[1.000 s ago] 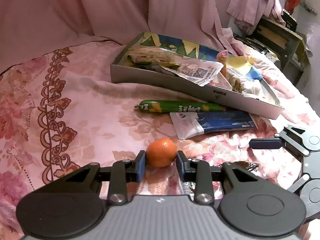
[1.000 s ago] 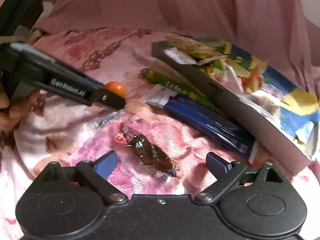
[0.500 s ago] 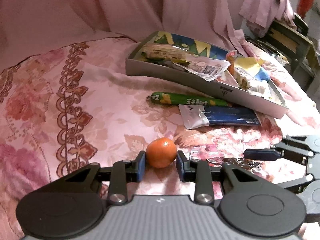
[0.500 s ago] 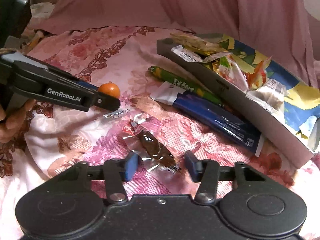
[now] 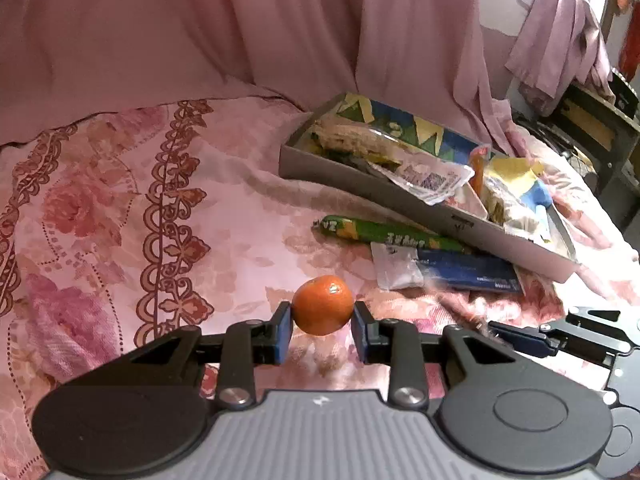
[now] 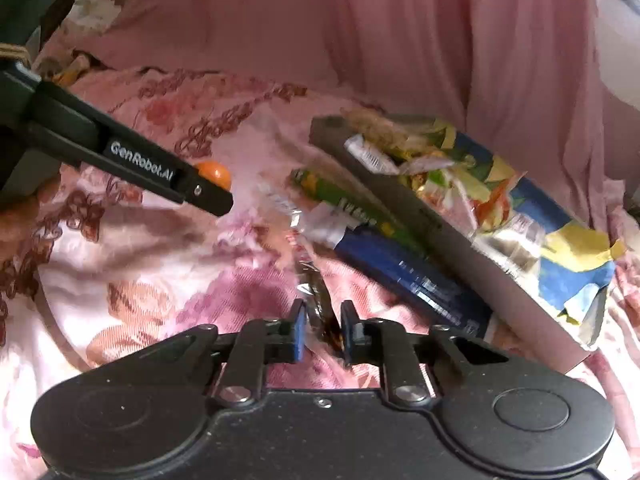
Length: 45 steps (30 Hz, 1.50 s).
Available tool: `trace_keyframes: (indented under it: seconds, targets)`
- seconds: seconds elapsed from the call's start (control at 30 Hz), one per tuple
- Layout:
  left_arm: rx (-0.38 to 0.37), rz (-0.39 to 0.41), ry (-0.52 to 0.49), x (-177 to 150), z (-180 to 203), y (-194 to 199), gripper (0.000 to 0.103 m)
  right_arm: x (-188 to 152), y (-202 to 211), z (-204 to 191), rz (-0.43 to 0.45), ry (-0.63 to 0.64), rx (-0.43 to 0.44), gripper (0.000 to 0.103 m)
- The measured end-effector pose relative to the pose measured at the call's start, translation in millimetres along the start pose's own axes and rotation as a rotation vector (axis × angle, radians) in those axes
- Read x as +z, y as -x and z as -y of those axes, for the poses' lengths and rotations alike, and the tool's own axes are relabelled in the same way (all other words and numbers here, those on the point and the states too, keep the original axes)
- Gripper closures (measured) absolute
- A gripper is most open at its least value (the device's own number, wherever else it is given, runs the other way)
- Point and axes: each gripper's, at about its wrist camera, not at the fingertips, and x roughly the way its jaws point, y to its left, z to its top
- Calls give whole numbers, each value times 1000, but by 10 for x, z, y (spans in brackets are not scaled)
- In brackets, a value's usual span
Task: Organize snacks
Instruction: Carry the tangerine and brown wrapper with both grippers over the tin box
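My left gripper [image 5: 322,330] is shut on a small orange mandarin [image 5: 322,305], held above the pink floral bedspread. In the right wrist view my right gripper [image 6: 323,334] is shut on a clear-wrapped brown snack [image 6: 316,304], lifted slightly off the cloth. The left gripper [image 6: 208,196] and mandarin [image 6: 214,172] show at the left there. A grey snack box [image 5: 400,188] full of packets lies beyond. In front of the box lie a green sausage stick [image 5: 384,234] and a blue packet [image 5: 452,270].
A pink curtain [image 5: 280,32] hangs behind the bed. Dark furniture [image 5: 592,132] with draped cloth stands at the far right. The bedspread [image 5: 120,220] left of the box is bare cloth. A hand [image 6: 20,216] shows at the left edge.
My right gripper closed from wide open onto the brown snack and raised it. My left gripper kept the mandarin and lifted a little.
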Motion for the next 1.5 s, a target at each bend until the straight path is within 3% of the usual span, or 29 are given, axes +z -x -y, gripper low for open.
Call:
trace_keyframes:
  seconds: [0.3, 0.43, 0.67, 0.97, 1.23, 1.5]
  targets:
    - [-8, 51, -8, 93, 154, 47, 68, 37, 106, 25, 58, 7, -73, 90]
    - [-15, 87, -18, 173, 239, 80, 68, 76, 241, 94, 125, -25, -111, 90]
    - [-49, 144, -50, 509, 514, 25, 68, 129, 424, 406, 255, -176, -237, 90]
    - [-114, 136, -100, 872, 1040, -299, 68, 60, 446, 933, 326, -370, -392, 90]
    - [-140, 99, -149, 1048, 1364, -659, 68, -143, 188, 1450, 312, -590, -382, 90]
    - [-162, 26, -200, 1036, 1515, -913, 68, -200, -59, 1590, 274, -644, -357, 90]
